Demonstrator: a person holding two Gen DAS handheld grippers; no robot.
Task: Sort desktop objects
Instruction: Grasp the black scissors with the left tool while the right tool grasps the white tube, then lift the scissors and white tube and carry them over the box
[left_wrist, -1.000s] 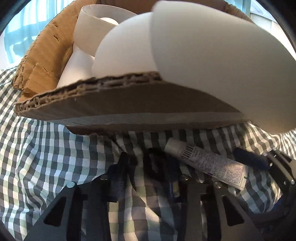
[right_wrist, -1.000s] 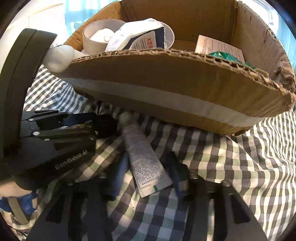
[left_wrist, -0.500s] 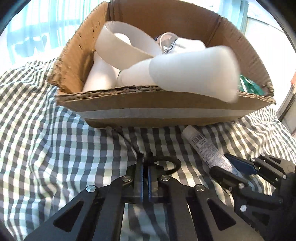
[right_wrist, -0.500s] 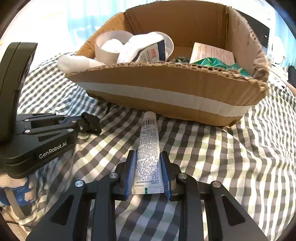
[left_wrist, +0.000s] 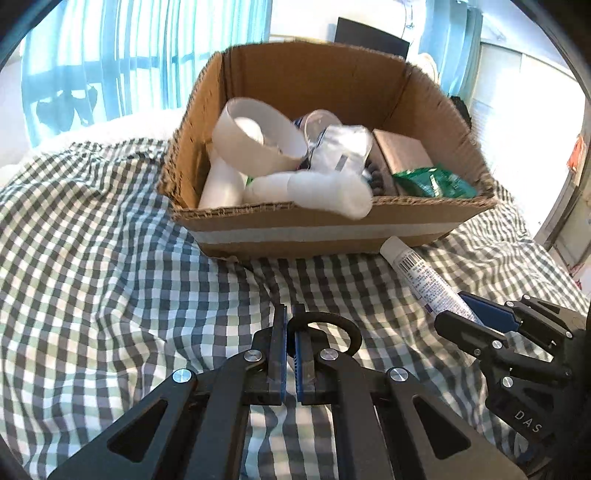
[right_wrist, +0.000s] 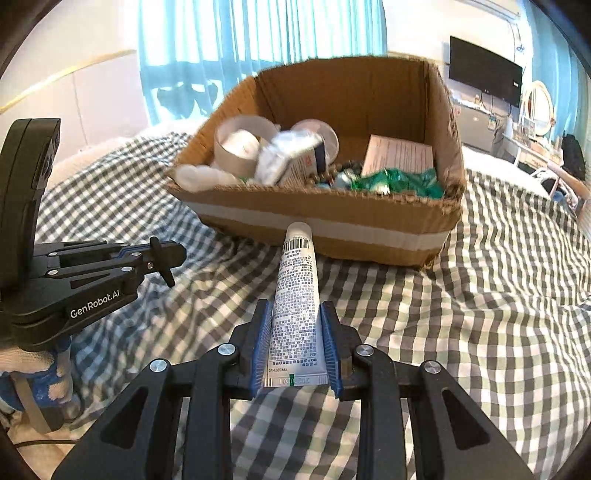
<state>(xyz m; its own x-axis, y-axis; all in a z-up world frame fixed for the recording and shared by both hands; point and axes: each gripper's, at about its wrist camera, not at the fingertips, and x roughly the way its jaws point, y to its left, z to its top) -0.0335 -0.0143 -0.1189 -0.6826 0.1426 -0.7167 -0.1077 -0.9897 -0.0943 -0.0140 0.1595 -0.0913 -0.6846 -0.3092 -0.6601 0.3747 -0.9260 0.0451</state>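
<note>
A checked cloth (right_wrist: 498, 295) covered the surface. On it sat an open cardboard box (right_wrist: 369, 229), already holding white rolls, packets and a green wrapper. In front of the box, the right gripper (right_wrist: 295, 345) pinched a white tube (right_wrist: 297, 302) by its flat end, cap pointing at the box wall. To the left of the tube, the left gripper (left_wrist: 290, 332) was pressed together on a black ring (left_wrist: 334, 325), off the cloth. The tube's cap sat near the box wall and might catch it; the thin ring, held only at its edge, could slip out.
</note>
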